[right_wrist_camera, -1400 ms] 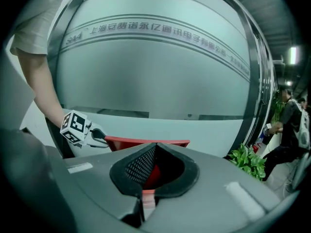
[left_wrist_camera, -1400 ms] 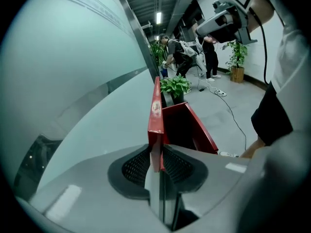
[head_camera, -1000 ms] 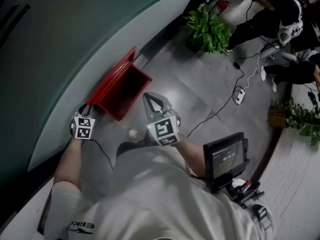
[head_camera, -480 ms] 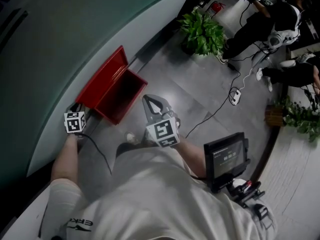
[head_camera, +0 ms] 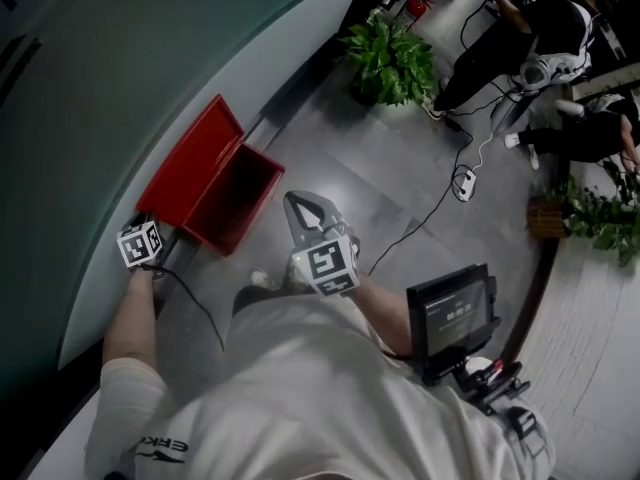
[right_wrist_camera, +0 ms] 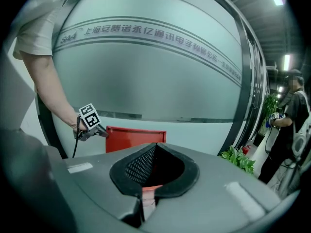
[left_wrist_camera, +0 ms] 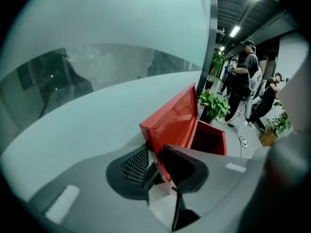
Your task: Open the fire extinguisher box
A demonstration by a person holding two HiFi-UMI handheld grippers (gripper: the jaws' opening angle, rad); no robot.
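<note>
The red fire extinguisher box [head_camera: 232, 196] stands open on the floor against the curved glass wall. Its lid [head_camera: 188, 160] is swung up and back toward the glass. My left gripper [head_camera: 155, 233] is at the lid's near end. In the left gripper view the lid's corner [left_wrist_camera: 175, 120] runs down between the jaws, and the left gripper [left_wrist_camera: 155, 148] is shut on it. The right gripper view shows the left gripper [right_wrist_camera: 99, 131] touching the lid [right_wrist_camera: 136, 139] at its left edge. My right gripper [head_camera: 305, 206] hovers beside the box with tips together and nothing held; these are the tips of the right gripper [right_wrist_camera: 155, 145].
The frosted glass wall [head_camera: 150, 58] runs along the left. A potted plant [head_camera: 390, 58] stands beyond the box, with a small red extinguisher [head_camera: 418, 8] behind it. Cables and a power strip [head_camera: 462, 181] lie on the floor. People [head_camera: 520, 38] stand at the top right. A screen unit [head_camera: 450, 313] hangs at my waist.
The left gripper has drawn back toward the wall with the lid's end, and more of the lid's inner face shows. The view has shifted. The right gripper has stayed put.
</note>
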